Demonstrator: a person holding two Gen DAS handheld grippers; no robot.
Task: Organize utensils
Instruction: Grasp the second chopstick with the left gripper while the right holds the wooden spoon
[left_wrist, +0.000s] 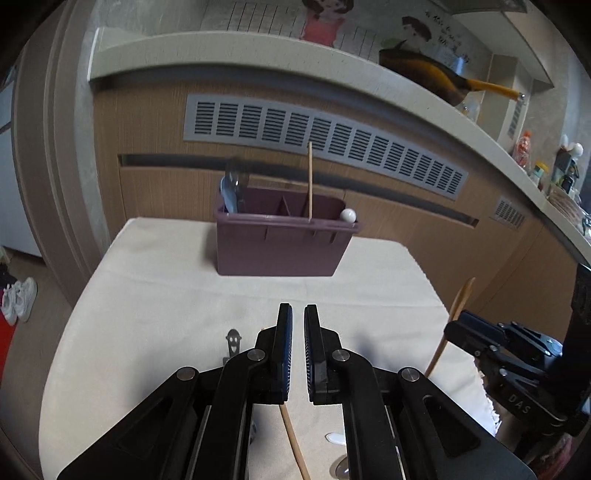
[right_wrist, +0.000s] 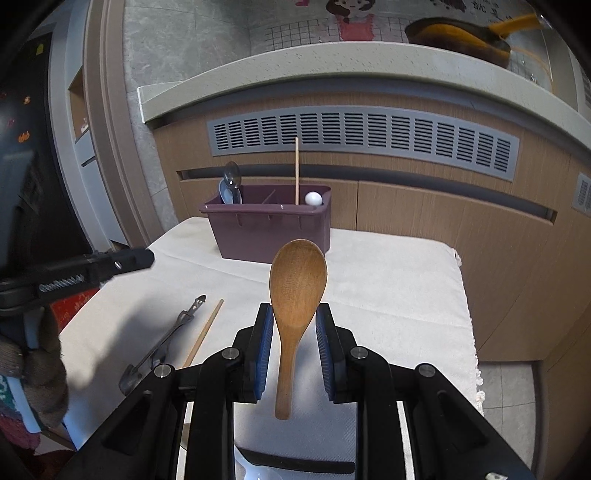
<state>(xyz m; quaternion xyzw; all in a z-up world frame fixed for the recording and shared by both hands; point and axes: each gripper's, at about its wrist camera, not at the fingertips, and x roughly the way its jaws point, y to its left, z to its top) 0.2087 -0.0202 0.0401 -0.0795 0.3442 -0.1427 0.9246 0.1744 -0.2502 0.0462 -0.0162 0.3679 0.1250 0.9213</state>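
A: The table (right_wrist: 388, 280) carries the caddy (right_wrist: 266, 236) at its far side. How full is it?

B: Partly. In its left compartment stand two spoons (right_wrist: 231, 184), in the right part one chopstick (right_wrist: 296, 170) stands upright, and a white ball (right_wrist: 314, 198) sits by the right corner. The middle part looks empty, as far as one can see.

A: So what is left?

B: Three things at least. The wooden spoon (right_wrist: 297, 295) is up in the air with its bowl on top, and on the cloth lie a metal spoon (right_wrist: 162, 343) and a second chopstick (right_wrist: 205, 332), side by side. So the task seems about half done — this is only a judgement.

A: And the tongs?

B: The right gripper (right_wrist: 294, 328) holds the wooden spoon; its pads touch the spoon where the bowl narrows into the handle, and the handle hangs down between the fingers. The caddy is straight ahead of it, well apart.

A: The left one?

B: The left gripper (left_wrist: 298, 347) holds nothing — its jaws stand narrow, with a small gap. The second chopstick lies on the cloth under it, and the metal spoon just to its left.
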